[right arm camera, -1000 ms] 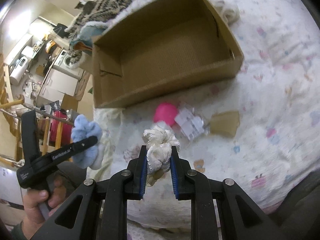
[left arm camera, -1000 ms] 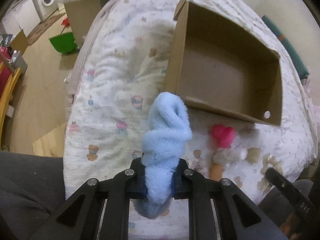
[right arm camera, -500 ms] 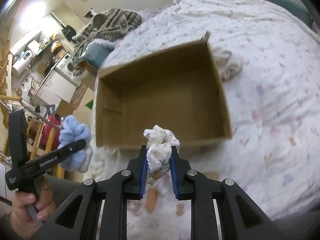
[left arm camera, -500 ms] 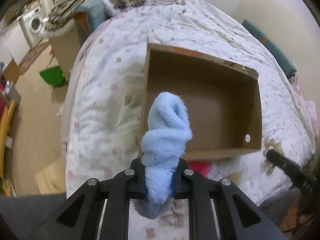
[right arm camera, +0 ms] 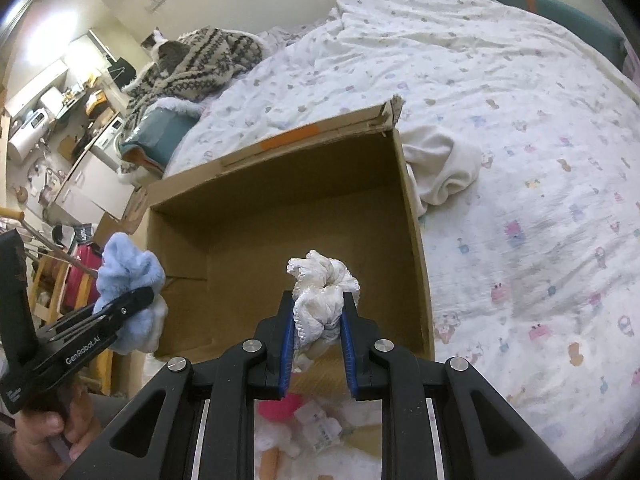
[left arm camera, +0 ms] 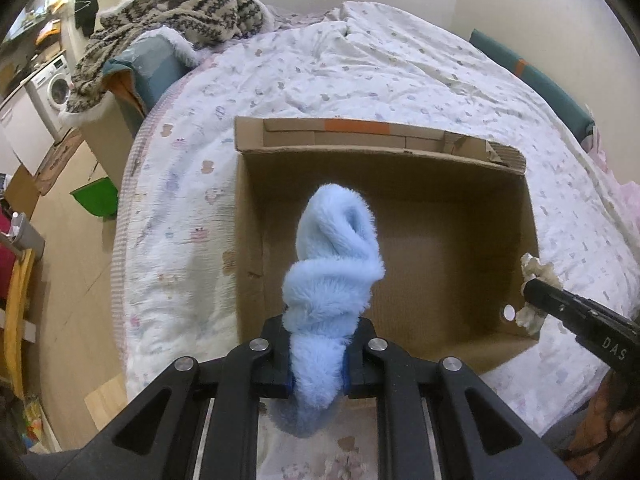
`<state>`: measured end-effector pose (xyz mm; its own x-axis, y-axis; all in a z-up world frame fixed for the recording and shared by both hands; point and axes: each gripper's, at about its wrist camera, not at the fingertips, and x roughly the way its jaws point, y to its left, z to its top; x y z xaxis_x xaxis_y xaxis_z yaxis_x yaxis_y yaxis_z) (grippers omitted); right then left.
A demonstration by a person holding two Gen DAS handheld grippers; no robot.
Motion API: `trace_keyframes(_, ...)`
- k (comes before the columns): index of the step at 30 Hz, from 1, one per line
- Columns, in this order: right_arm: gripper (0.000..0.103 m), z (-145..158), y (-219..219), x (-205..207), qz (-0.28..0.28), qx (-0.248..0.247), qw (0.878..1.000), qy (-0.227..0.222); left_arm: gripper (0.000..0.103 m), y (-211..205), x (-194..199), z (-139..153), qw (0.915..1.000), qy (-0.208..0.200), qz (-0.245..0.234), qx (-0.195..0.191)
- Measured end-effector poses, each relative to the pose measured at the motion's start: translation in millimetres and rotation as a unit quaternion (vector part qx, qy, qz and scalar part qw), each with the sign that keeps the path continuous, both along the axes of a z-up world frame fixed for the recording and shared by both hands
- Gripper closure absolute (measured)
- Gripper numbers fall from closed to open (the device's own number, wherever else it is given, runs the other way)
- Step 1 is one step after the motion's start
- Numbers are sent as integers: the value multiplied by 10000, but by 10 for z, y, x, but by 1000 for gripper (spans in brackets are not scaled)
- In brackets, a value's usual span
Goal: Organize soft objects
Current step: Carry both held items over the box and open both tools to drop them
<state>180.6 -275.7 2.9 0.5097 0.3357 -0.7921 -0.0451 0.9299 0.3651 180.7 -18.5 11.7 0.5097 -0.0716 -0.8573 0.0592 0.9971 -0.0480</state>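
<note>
An open, empty cardboard box (left arm camera: 448, 248) (right arm camera: 280, 240) lies on the bed. My left gripper (left arm camera: 318, 356) is shut on a fluffy light-blue soft object (left arm camera: 336, 268), held above the box's near-left part; it also shows in the right wrist view (right arm camera: 128, 280). My right gripper (right arm camera: 318, 320) is shut on a white lacy scrunchie (right arm camera: 322, 296), held over the box's near edge; it appears in the left wrist view (left arm camera: 536, 276) at the box's right wall.
The bed has a white printed cover (left arm camera: 360, 72). A cream cloth (right arm camera: 444, 168) lies right of the box. A pink item and small packets (right arm camera: 312, 420) lie in front of the box. A patterned blanket (left arm camera: 180, 4) lies at the bed's far left, floor beyond.
Both grippers rose and moved forward over the box with their soft objects still held. The pink item and packets dropped out of the left view, below the box's near edge.
</note>
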Motion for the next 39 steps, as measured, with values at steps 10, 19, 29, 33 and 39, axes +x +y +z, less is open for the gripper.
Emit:
trace_keyframes(10,81,-301,48,71,65,-77,9999,133,88,-64,175,-417,9997,96,-75,-220)
trace_keyframes(19,80,-462,24,71,130,-276,9991,304,88,-140,208,-512,9993,-97,-242,-249)
trace_keyframes(29,80,-503,24,142,139,-167,9991,376,87,-147,239,-570,9990,-71,-271,-345)
trace_keyframes(33,80,-531,43,136,194,-140,9988,434,87,-139,235,-565,9989,-99,-247,-380)
trace_keyframes(39,80,-530,18,150,146,-41,9989,449,80,-179,209,-582,9990,-109,-320,-282)
